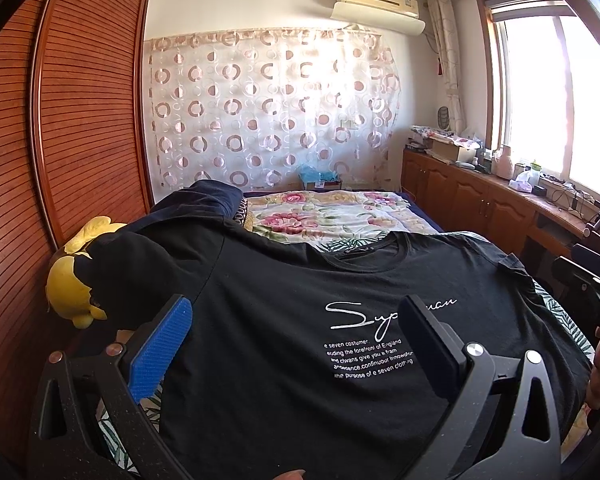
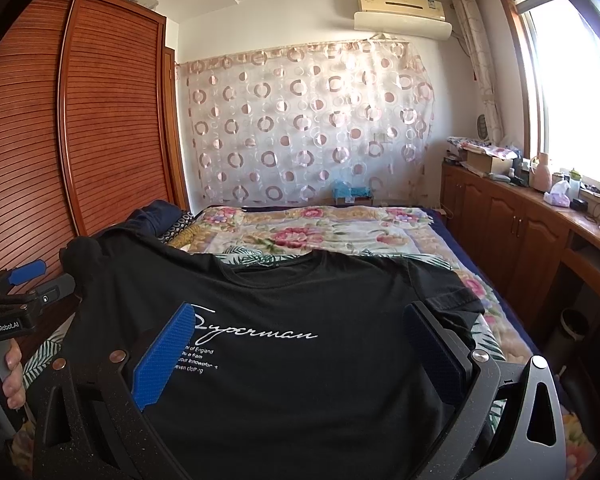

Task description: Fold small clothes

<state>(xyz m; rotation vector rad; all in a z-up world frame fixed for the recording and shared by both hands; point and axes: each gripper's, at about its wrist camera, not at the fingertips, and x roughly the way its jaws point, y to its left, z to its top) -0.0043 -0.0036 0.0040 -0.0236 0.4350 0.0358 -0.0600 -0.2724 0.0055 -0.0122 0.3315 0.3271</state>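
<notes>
A black T-shirt [image 1: 284, 320] with white "Superman" script and small print lies spread front-up on the bed, neck away from me; it also shows in the right wrist view [image 2: 300, 300]. My left gripper [image 1: 296, 308] is open, hovering over the shirt's lower left part, nothing between its blue-padded fingers [image 1: 160, 348]. My right gripper [image 2: 298, 314] is open over the shirt's lower right part, right finger by the right sleeve [image 2: 448, 300]. The left sleeve [image 1: 140, 264] lies over a yellow plush toy [image 1: 68, 276]. The left gripper's body shows in the right wrist view [image 2: 24, 296].
The bed carries a floral blanket [image 1: 340, 216] beyond the shirt and dark clothes [image 1: 204, 196] at far left. A slatted wooden wardrobe [image 1: 60, 120] runs along the left. Wooden cabinets [image 2: 520, 224] with clutter stand under the window at right.
</notes>
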